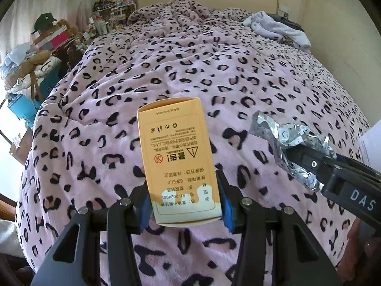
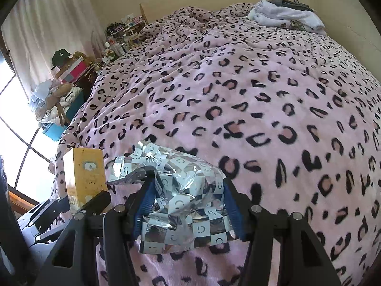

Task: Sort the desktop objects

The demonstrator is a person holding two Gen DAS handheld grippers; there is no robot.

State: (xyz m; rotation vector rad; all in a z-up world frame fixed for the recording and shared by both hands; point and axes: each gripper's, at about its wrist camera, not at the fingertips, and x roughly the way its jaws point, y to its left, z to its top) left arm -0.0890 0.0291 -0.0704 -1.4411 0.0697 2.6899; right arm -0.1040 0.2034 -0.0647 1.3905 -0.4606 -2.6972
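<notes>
Two items lifted, neither sorted yet. Left gripper (image 1: 184,205) clamped on tall yellow cardboard box (image 1: 177,157); right gripper (image 2: 187,205) clamped on crinkled silver checkered foil pouch (image 2: 183,190). Both held above pink leopard-print bed cover (image 2: 262,95); destination unseen, placing remains.

The left gripper (image 1: 184,205) clamps an orange carton (image 1: 178,157) between its blue pads (image 1: 226,206), the carton standing up from the jaws with its printed warning panel facing the camera and its text upside down. At the right edge the right gripper (image 1: 307,164) reaches in, pinching a crumpled silver foil bag (image 1: 283,135) with a chequered smiley pattern, apart from the carton. Beneath both spreads a bed covered by a pink leopard-print blanket (image 1: 190,66), with white clothing (image 1: 276,27) heaped at its far right corner and cluttered boxes (image 1: 47,40), bottles and a dark cap (image 1: 45,20) along its left side.
</notes>
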